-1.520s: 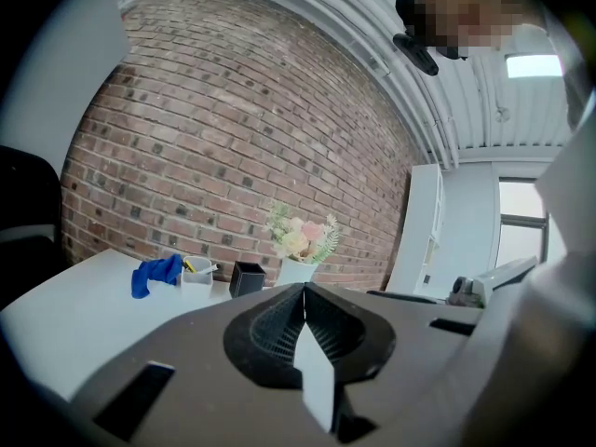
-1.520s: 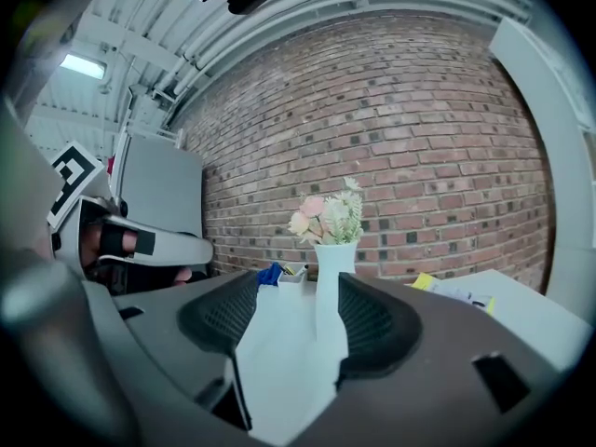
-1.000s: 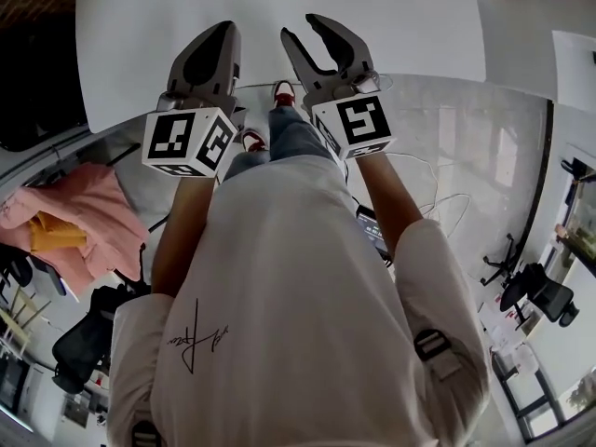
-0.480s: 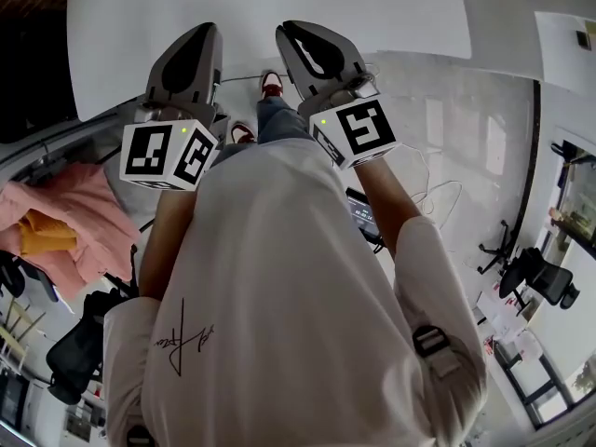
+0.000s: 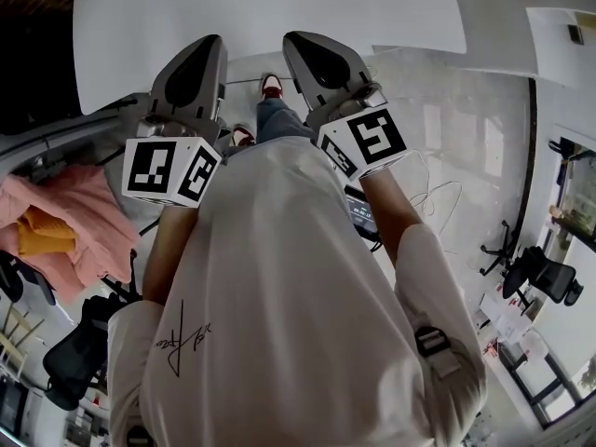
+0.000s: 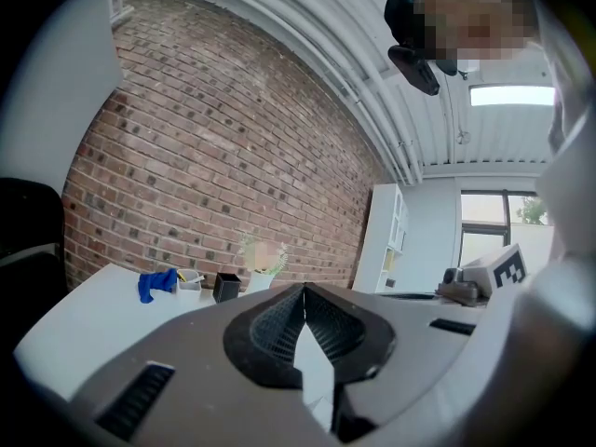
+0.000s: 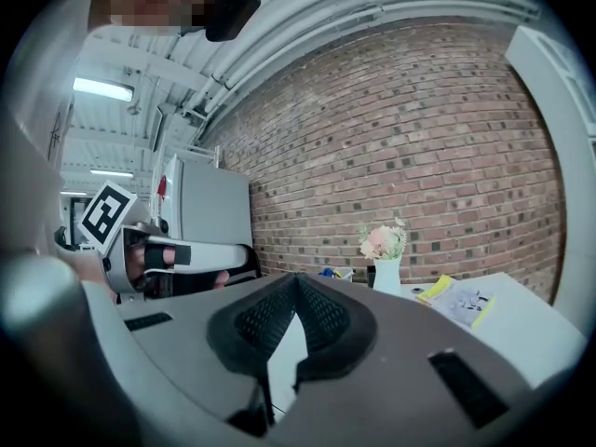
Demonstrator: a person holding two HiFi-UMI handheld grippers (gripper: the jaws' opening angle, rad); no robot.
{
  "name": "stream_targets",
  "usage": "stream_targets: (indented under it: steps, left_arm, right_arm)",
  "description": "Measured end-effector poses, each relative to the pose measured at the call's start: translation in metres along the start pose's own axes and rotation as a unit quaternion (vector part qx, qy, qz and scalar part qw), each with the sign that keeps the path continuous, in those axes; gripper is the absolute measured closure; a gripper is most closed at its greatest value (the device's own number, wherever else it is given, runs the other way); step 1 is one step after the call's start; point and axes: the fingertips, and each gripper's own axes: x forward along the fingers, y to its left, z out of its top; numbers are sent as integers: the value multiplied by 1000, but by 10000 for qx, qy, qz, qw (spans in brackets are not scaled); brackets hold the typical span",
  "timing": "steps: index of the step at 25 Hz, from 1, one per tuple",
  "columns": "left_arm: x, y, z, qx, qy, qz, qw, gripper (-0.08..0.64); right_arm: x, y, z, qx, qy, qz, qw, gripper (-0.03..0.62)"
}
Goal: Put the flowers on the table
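Note:
Pink and white flowers stand in a white vase at the far side of the white table, against the brick wall. In the left gripper view the flowers are small and blurred. My left gripper and right gripper are held side by side before the person's chest, over the near edge of the table. The left gripper is shut and holds nothing. The right gripper has its jaws closed together with nothing between them. Both are far from the flowers.
A blue cloth, a small cup and a black box sit near the vase. Yellow-edged papers lie right of it. A pink garment hangs on a chair at left; office chairs stand at right.
The right gripper's jaws stood open a second ago and are now shut. Both grippers have shifted slightly; the left gripper has stayed shut.

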Motion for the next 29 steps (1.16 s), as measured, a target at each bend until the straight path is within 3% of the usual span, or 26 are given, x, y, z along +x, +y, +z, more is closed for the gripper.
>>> stream_targets:
  steps: [11, 29]
  left_arm:
    - [-31, -11, -5, -65, 22, -153, 9999, 554]
    - [-56, -15, -13, 79, 61, -269, 9996, 554]
  right_arm:
    - [-20, 33, 0, -160, -22, 208, 9997, 568]
    - [-30, 46, -15, -109, 209, 269, 9994, 568]
